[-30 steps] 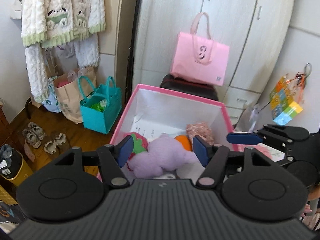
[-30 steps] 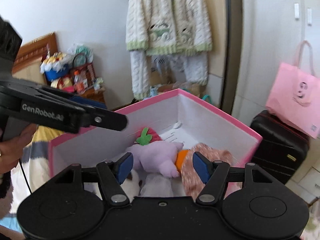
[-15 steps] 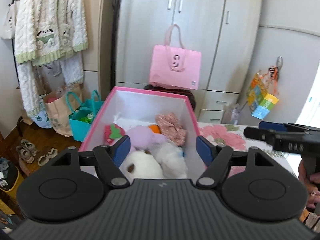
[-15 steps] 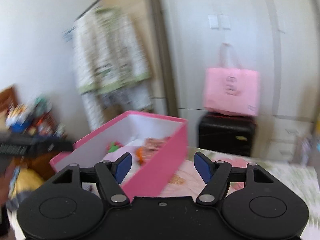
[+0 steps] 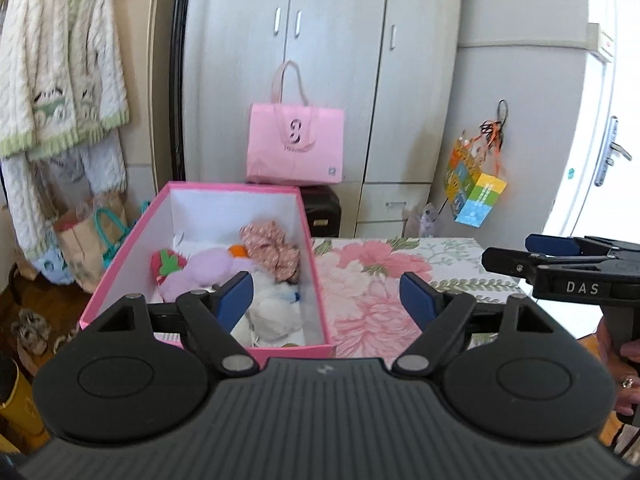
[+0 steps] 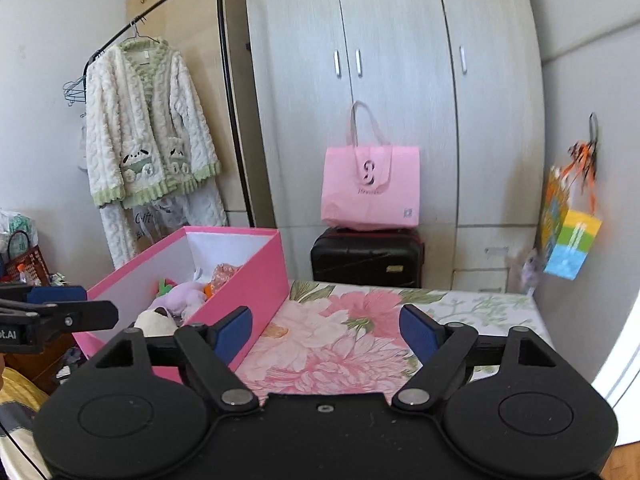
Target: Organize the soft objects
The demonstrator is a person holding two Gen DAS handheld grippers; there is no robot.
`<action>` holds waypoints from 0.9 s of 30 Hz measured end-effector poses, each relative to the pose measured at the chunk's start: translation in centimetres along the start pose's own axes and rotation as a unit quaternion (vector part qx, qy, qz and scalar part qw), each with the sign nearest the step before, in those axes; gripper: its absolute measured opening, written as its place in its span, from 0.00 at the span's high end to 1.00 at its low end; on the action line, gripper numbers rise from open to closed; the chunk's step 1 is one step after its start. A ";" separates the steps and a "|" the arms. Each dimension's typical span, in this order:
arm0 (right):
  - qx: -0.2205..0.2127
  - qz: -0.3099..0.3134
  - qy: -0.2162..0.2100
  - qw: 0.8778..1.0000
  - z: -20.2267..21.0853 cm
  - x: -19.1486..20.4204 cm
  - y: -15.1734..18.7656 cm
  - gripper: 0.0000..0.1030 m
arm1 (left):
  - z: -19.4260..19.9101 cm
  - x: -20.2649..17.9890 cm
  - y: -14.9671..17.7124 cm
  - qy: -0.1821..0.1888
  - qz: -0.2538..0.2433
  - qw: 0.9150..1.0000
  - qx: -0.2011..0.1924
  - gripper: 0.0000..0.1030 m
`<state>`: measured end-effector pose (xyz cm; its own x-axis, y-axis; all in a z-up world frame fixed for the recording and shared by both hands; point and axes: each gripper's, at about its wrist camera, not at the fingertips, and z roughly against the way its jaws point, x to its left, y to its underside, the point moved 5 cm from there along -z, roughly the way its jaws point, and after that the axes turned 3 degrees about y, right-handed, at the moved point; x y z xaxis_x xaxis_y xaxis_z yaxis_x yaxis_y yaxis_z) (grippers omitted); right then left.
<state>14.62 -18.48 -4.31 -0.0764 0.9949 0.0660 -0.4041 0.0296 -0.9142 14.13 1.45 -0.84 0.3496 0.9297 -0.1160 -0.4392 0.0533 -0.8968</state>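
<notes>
Several soft toys (image 5: 224, 268) lie inside the pink box (image 5: 120, 264); I see none on the tabletop (image 5: 400, 264) beside it. Both grippers, left (image 5: 326, 298) and right (image 6: 326, 326), empty, fingers spreading. Task looks nearly finished.

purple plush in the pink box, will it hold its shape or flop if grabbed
The purple plush looks fuzzy and stuffed, so it would probably squash and sag. It likely weighs little. Packed against other toys in the pink box, it may drag them along.
</notes>
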 end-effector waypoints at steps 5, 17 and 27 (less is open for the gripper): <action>-0.014 0.003 0.018 1.000 2.8 0.1 -0.5 0.06 | 2.2 -1.5 -0.2 -0.006 -0.013 1.000 -0.026 0.04; 0.059 0.001 0.119 0.991 5.8 0.0 1.8 0.00 | 2.7 -1.7 2.0 -0.059 0.011 0.998 0.027 0.00; 0.051 -0.022 0.124 0.991 8.8 0.6 3.3 0.00 | 4.1 -2.5 3.2 -0.058 0.004 0.998 0.012 0.00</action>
<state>5.24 -18.65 -3.77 0.1635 0.9865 -0.0074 -0.4925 0.0751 -0.8671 8.50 0.75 -1.64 0.2490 0.9659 -0.0710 -0.4612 0.0538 -0.8857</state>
